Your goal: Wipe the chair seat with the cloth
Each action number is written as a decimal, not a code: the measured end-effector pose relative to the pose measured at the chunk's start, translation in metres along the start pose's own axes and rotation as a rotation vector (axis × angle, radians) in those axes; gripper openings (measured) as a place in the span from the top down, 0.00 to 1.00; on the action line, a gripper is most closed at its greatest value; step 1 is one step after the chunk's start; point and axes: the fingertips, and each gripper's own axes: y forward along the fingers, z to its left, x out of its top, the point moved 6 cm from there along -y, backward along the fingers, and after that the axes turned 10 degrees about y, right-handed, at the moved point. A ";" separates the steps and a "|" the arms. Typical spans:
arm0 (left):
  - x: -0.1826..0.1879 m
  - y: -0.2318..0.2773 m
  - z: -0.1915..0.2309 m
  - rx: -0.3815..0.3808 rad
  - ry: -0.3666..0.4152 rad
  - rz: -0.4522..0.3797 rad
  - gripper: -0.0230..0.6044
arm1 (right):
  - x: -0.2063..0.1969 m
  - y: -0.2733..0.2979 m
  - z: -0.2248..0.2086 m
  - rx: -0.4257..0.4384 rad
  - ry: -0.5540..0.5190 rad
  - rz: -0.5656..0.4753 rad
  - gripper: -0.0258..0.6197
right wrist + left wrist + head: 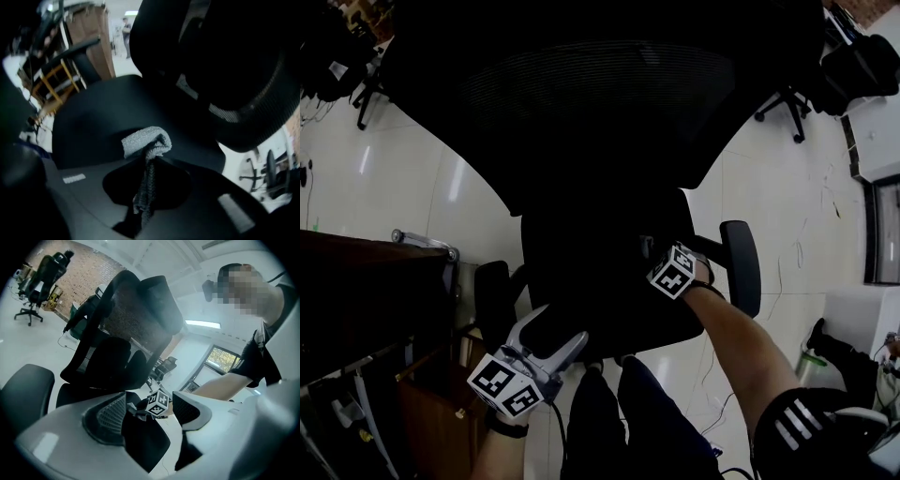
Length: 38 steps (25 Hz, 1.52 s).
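Observation:
The black office chair fills the head view, its mesh backrest (pixel 600 103) above the dark seat (pixel 600 281). My right gripper (pixel 654 261) is over the seat's right side, and its jaws are lost in the dark there. In the right gripper view that gripper (pixel 149 161) is shut on a grey cloth (pixel 146 139), which is bunched at the jaw tips just above the seat (pixel 98 117). My left gripper (pixel 555 336) is open at the seat's front left edge. In the left gripper view its pads (pixel 105 416) stand apart, with the right gripper's marker cube (pixel 158 404) between them.
Black armrests flank the seat, the left armrest (pixel 492 300) and the right armrest (pixel 741 262). A dark brown desk (pixel 366 291) stands close on the left. The person's legs (pixel 637 422) are at the seat's front. Other office chairs (pixel 787 103) stand on the pale floor.

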 end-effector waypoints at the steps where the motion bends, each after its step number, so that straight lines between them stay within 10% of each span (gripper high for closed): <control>1: -0.002 -0.004 0.001 0.009 -0.002 0.003 0.43 | 0.016 -0.001 0.013 0.038 0.029 -0.046 0.91; 9: -0.018 -0.044 0.010 0.095 -0.015 0.028 0.43 | 0.125 0.027 0.173 0.308 -0.101 -0.200 0.91; 16: -0.038 -0.058 0.011 0.123 -0.033 0.041 0.43 | 0.114 0.058 0.236 0.360 -0.196 -0.162 0.91; 30: -0.062 0.001 -0.040 -0.012 -0.015 0.130 0.43 | -0.071 0.008 0.070 0.146 -0.133 0.041 0.91; 38: -0.057 0.007 -0.045 -0.020 -0.007 0.142 0.43 | -0.082 -0.018 0.029 0.046 -0.002 0.049 0.91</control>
